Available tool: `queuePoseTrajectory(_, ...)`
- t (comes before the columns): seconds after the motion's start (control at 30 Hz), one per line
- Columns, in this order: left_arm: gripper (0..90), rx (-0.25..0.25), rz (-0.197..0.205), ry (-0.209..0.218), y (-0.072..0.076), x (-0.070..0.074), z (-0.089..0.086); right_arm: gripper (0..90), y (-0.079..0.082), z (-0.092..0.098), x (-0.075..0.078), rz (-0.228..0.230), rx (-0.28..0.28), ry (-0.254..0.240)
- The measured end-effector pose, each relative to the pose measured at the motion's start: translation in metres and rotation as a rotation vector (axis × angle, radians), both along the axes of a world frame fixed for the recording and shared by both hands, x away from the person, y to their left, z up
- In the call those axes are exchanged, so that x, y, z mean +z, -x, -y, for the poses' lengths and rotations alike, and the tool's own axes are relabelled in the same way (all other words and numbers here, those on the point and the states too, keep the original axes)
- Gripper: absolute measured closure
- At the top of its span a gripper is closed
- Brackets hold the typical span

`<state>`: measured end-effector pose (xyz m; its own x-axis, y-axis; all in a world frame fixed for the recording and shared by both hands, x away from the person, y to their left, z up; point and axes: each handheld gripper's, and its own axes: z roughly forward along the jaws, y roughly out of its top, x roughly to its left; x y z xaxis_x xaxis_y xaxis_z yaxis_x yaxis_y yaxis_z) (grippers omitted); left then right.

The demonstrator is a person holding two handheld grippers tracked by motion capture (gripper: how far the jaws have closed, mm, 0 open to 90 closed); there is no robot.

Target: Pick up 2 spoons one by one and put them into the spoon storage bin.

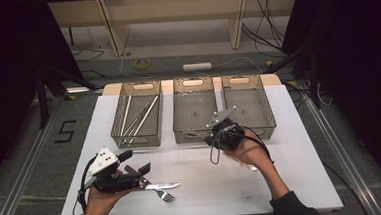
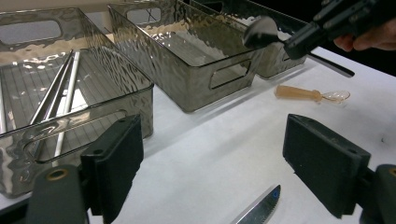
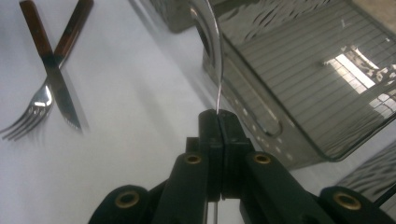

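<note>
My right gripper (image 1: 211, 138) hovers just in front of the middle bin (image 1: 196, 133), shut on a metal spoon (image 3: 212, 46). In the right gripper view the spoon rises edge-on from the closed jaws (image 3: 218, 126). From the left gripper view its bowl (image 2: 259, 31) points toward the bins and its dark handle sticks out behind. My left gripper (image 1: 136, 162) rests open near the front left of the white board, jaws wide apart (image 2: 219, 168) with nothing between them. Beside it a knife (image 1: 161, 186) and a fork (image 1: 165, 194) with brown handles lie crossed (image 3: 51, 79).
Three clear bins stand in a row at the back: the left bin (image 1: 130, 140) holds several long metal sticks (image 2: 60, 93), and the right bin (image 1: 267, 123) stands beside the middle one. A clear plastic spoon with a tan handle (image 2: 308, 94) lies on the board (image 1: 293, 181).
</note>
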<state>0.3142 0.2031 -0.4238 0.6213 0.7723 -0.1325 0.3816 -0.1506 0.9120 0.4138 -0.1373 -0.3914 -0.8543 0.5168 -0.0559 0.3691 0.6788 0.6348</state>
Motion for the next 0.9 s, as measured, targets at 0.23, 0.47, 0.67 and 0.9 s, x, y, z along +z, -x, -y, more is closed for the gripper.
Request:
queuePoseTrajectory(0.23, 19.7, -0.001, 0.001, 0.001, 0.000, 0.000, 0.000, 90.0, -0.014, -0.003, 0.011, -0.014, -0.051, -0.048)
queuePoseTrajectory(0.47, 19.6, -0.001, 0.006, 0.001, 0.000, 0.000, 0.000, 90.0, -0.030, -0.007, 0.017, -0.015, -0.136, -0.075)
queuePoseTrajectory(0.67, 19.3, 0.000, 0.008, 0.008, 0.001, 0.001, -0.001, 90.0, -0.046, -0.012, 0.021, -0.020, -0.182, -0.090)
queuePoseTrajectory(0.9, 18.6, 0.005, 0.015, 0.019, 0.001, 0.001, -0.001, 90.0, -0.064, -0.018, 0.025, -0.022, -0.232, -0.111)
